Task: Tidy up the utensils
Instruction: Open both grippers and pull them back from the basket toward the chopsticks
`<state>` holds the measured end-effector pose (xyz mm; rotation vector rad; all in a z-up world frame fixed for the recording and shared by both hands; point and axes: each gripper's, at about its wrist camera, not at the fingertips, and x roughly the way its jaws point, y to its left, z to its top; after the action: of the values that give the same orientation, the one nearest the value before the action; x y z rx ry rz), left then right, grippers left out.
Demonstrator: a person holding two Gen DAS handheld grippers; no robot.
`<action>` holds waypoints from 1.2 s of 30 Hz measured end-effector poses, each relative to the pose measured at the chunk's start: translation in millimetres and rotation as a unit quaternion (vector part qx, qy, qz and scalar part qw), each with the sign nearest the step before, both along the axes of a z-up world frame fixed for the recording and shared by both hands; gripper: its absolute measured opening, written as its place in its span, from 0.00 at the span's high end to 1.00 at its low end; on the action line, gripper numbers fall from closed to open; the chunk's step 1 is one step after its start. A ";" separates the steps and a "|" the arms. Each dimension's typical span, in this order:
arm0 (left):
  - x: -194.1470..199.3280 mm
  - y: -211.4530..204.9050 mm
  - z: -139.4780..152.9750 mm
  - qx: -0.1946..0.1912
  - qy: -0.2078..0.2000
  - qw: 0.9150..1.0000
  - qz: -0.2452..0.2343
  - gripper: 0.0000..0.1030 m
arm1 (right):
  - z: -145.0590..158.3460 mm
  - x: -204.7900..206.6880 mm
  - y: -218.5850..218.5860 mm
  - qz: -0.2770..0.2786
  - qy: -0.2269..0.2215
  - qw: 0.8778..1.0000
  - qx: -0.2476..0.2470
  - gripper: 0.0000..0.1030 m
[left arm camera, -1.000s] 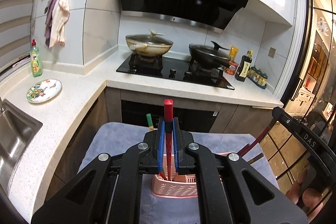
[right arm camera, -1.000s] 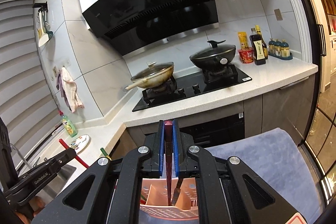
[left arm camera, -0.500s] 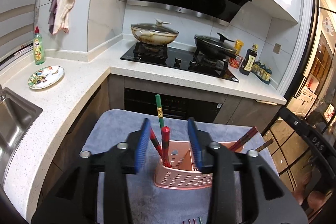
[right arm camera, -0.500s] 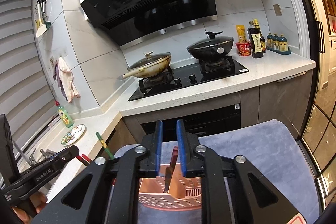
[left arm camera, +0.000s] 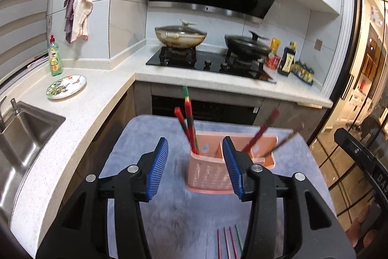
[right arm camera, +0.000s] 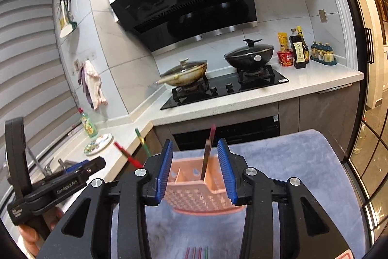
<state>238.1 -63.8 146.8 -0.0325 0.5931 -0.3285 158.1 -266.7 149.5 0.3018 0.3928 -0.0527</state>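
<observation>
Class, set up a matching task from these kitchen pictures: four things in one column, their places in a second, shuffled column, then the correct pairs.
Things:
1. painted plate
2. pink basket
3. black wok
4. pink cloth

Places:
A. on the right burner of the stove
B. hanging on the wall tiles
C. on the counter beside the sink
D. on the grey mat, with chopsticks standing in it

Pairs: 1-C, 2-D, 3-A, 4-B
</observation>
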 end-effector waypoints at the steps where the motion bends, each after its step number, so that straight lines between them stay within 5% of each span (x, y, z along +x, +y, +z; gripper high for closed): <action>1: -5.5 0.0 -4.3 0.003 0.005 1.000 -0.002 0.57 | -3.9 -5.9 1.8 0.003 0.004 1.000 -0.001 0.63; 16: -71.8 11.9 -64.1 0.043 0.060 0.997 -0.004 0.56 | -77.7 -81.0 26.4 0.019 0.089 0.996 -0.015 0.63; 36: -131.5 27.0 -149.4 0.066 0.146 0.987 -0.013 0.56 | -189.5 -140.4 76.7 0.056 0.224 0.971 -0.054 0.63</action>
<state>106.5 -36.8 -2.6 0.0561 0.9059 -0.3113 17.7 -190.0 -40.0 0.1567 0.8524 -0.0304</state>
